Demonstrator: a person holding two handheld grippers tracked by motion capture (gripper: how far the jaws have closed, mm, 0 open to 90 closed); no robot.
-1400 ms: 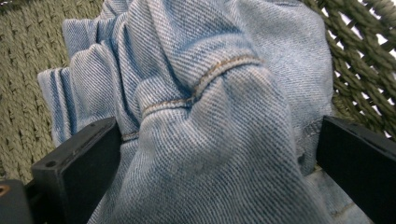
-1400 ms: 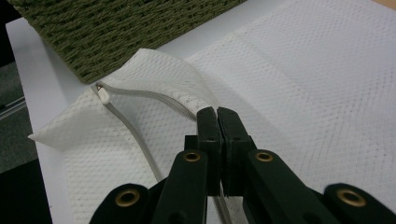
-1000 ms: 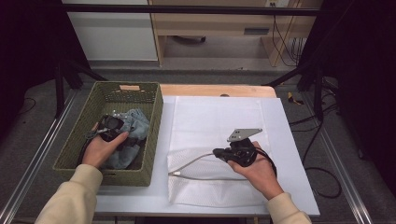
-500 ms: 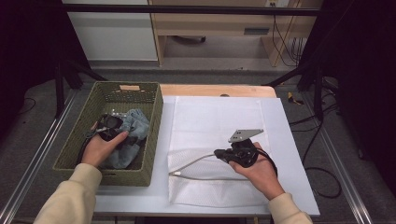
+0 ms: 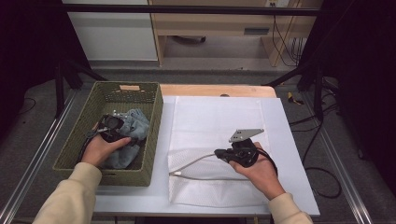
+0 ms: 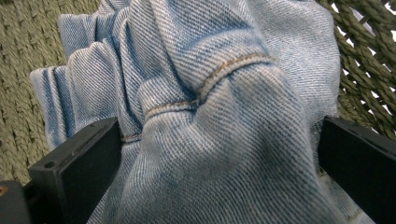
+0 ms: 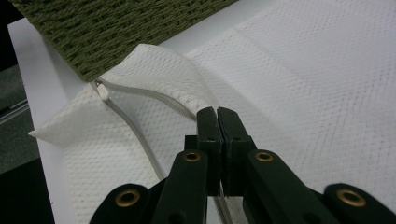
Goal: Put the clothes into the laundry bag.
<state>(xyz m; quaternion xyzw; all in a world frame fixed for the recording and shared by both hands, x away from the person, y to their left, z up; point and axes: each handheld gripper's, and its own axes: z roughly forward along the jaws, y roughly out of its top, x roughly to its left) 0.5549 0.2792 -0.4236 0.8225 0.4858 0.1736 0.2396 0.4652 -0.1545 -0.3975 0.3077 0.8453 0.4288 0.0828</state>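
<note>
A bundle of pale blue jeans (image 6: 219, 116) is lying crumpled inside a green woven basket (image 5: 154, 135), and that basket is serving as the landmark here. In the left gripper view, the two black jaws are standing wide apart on either side of a thick fold of the denim, with an orange seam running across it; the fabric is bulging between them, but whether the jaws are pressing on it cannot be told. In the high view, the left gripper (image 5: 113, 125) is sitting down in the basket on top of the jeans (image 5: 135, 123), with the person's left hand (image 5: 100, 149) wrapping around it from the near side. Just to the right of the basket, a white mesh bag (image 5: 215, 121) is lying flat on the white table (image 5: 140, 198), its near left corner almost touching the basket's wall. The bag's opening, edged with a white zipper (image 7: 140, 95), is lifting up slightly on the side facing the basket. The right gripper (image 7: 217, 116) is clenched, its jaws pressing together on the bag's upper edge right at the zipper. In the high view, the right gripper (image 5: 233, 154) is resting well to the right of the basket, held in the person's right hand (image 5: 257, 172), with a grey three-cornered plate on top.
</note>
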